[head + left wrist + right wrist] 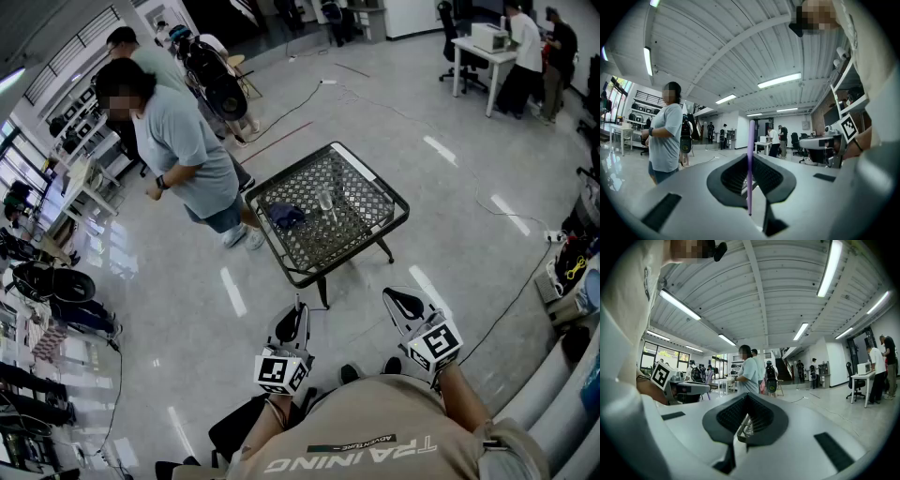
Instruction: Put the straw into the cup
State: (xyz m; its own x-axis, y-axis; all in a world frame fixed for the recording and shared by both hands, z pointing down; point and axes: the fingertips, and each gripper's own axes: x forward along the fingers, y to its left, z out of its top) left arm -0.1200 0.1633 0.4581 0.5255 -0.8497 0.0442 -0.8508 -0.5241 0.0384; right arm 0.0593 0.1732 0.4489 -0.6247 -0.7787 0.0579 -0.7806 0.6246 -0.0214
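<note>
A thin purple straw point(750, 164) stands upright between the jaws of my left gripper point(751, 157), which is shut on it. In the head view the left gripper point(289, 323) is held close to the person's body, well short of the table. A clear cup point(326, 202) stands upright near the middle of the black mesh table point(291, 272). My right gripper point(405, 302) is level beside the left one. Its jaws point(746, 397) are shut with nothing between them.
A blue cloth point(286, 217) lies on the table left of the cup. A person in a grey shirt point(183, 150) stands by the table's far left side. Cables point(511, 211) run across the shiny floor. Desks and other people are far behind.
</note>
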